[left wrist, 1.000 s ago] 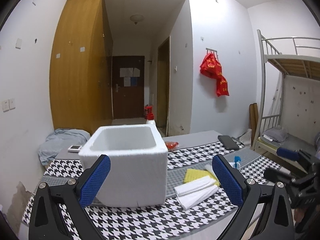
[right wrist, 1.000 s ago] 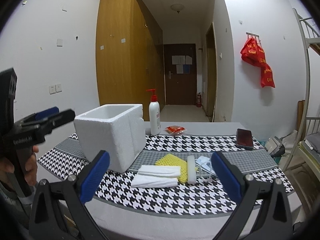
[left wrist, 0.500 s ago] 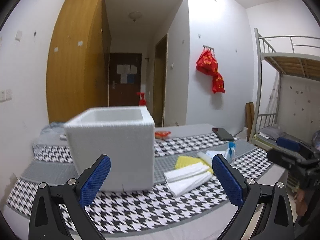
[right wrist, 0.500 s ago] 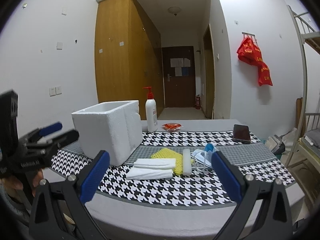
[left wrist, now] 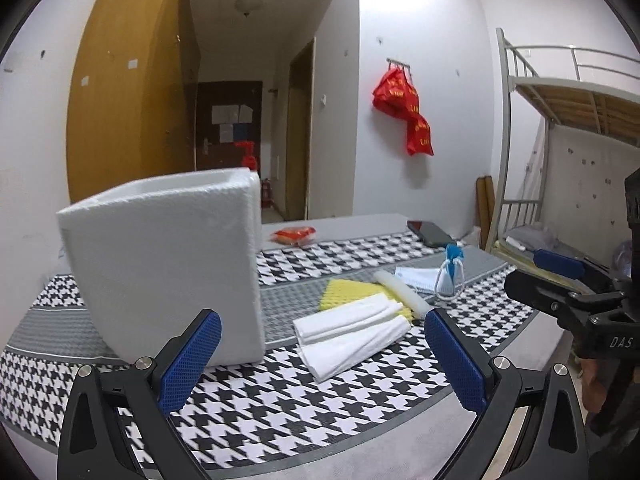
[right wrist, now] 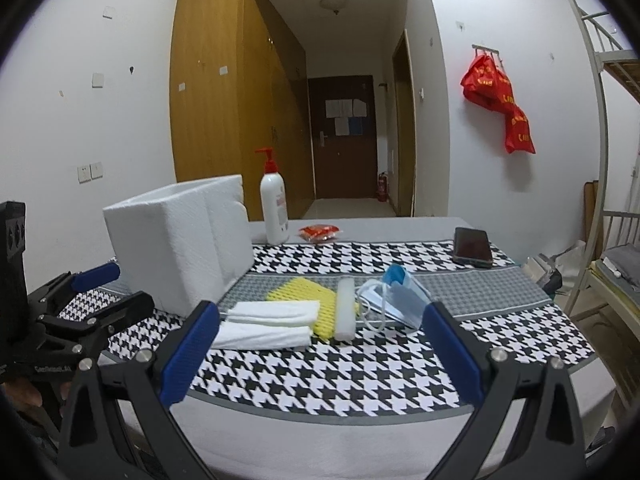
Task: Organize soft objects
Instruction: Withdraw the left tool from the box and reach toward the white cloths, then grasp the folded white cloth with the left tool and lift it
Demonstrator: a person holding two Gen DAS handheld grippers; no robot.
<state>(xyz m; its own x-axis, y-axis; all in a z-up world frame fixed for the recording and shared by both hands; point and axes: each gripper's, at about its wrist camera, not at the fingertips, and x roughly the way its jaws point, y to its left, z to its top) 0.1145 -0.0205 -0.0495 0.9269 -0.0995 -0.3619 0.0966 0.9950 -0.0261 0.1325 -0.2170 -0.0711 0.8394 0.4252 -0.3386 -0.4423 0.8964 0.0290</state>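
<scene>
A white foam box (left wrist: pixel 168 264) (right wrist: pixel 180 240) stands on the left of the houndstooth tablecloth (left wrist: pixel 280 396). Right of it lie two folded white cloths (left wrist: pixel 352 330) (right wrist: pixel 268 322), a yellow foam net (left wrist: pixel 348 292) (right wrist: pixel 304 292), a white foam roll (left wrist: pixel 400 288) (right wrist: pixel 346 306) and blue face masks (left wrist: pixel 448 272) (right wrist: pixel 400 296). My left gripper (left wrist: pixel 322 360) is open and empty, low over the table's front edge, before the box and cloths. My right gripper (right wrist: pixel 322 356) is open and empty, before the cloths and masks.
A pump bottle (right wrist: pixel 274 208), a red packet (right wrist: pixel 320 232) (left wrist: pixel 294 235) and a black phone (right wrist: pixel 472 246) (left wrist: pixel 430 232) lie at the table's back. A bunk bed (left wrist: pixel 560 140) stands at the right. Each gripper shows in the other's view, the right one (left wrist: pixel 560 288), the left one (right wrist: pixel 80 300).
Both grippers have dropped lower and closer to the table; the left one has swung right, so the box's opening has gone out of sight. Both stay open.
</scene>
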